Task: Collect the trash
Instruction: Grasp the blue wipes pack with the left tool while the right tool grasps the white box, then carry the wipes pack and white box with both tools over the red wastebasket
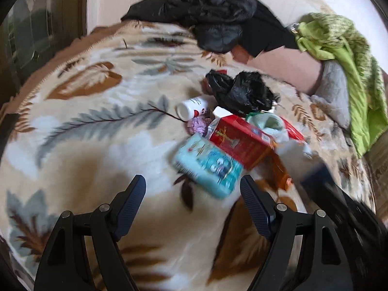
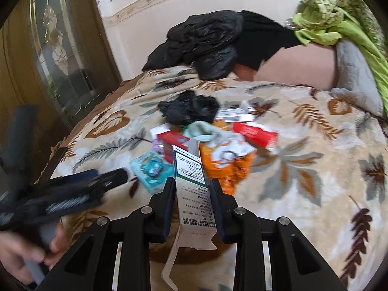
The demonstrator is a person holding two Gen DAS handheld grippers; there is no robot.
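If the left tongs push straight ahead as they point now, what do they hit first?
Most likely the light blue packet, the nearest piece of the trash pile, lying just beyond the open left tongs. The red box sits behind it. Depth is uncertain.

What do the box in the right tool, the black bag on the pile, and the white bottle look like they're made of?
Box in the right tool: thin printed cardboard, matte, with creased open flaps. Black bag: thin plastic film, glossy, by its crumpled shiny folds. White bottle: probably smooth rigid plastic, slightly shiny; motion blur leaves that open.
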